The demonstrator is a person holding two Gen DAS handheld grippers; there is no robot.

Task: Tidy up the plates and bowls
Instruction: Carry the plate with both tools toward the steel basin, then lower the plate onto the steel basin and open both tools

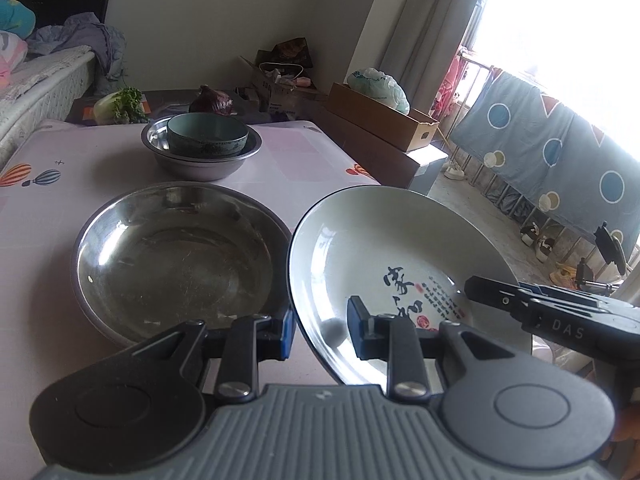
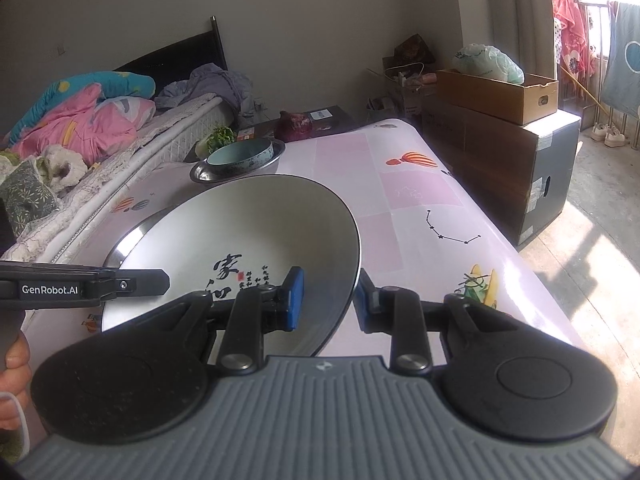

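Two grippers, left gripper (image 1: 320, 330) and right gripper (image 2: 328, 300), straddle the white plate's (image 2: 256, 224) rim unclenched; tilted, it could slip onto the steel bowl (image 1: 176, 256).

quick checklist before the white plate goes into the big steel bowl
1. Left tool straddles the white plate rim: ok, though the pads look not fully shut.
2. Right tool straddles the opposite rim: ok, same gap.
3. Firm clamp on the plate: cannot tell.
4. Plate level: not ok, it tilts.
5. Large steel bowl empty to receive it: ok.
6. Teal bowl in the small steel bowl out of the path: ok.
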